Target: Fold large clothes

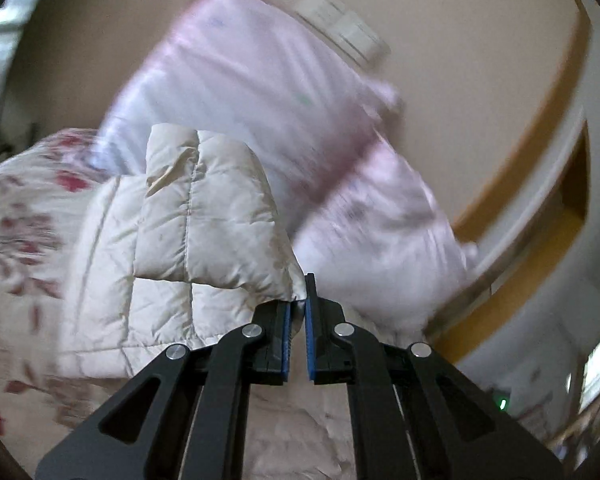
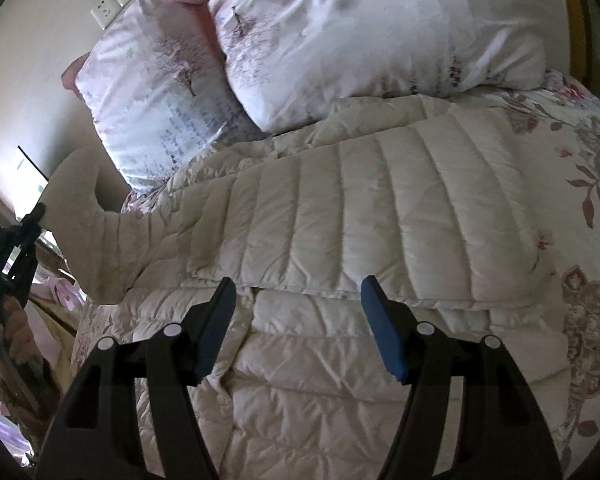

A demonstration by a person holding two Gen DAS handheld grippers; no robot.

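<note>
A cream quilted puffer jacket (image 2: 340, 216) lies spread on a floral bed cover (image 2: 580, 168). My left gripper (image 1: 298, 304) is shut on an edge of the jacket (image 1: 204, 216), which hangs lifted in front of it. In the right wrist view the same gripper (image 2: 40, 210) shows at the far left, holding the raised sleeve end (image 2: 80, 216). My right gripper (image 2: 298, 300) stands open just above the jacket's folded edge, with nothing pinched between its blue pads (image 2: 382, 332).
Two pale pink printed pillows (image 2: 340, 40) lean against the beige wall at the head of the bed. A wall socket and switch plate (image 2: 112, 0) sit above them. A wooden headboard edge (image 1: 540, 152) curves at the right. A person's hand (image 2: 18, 332) grips the left tool.
</note>
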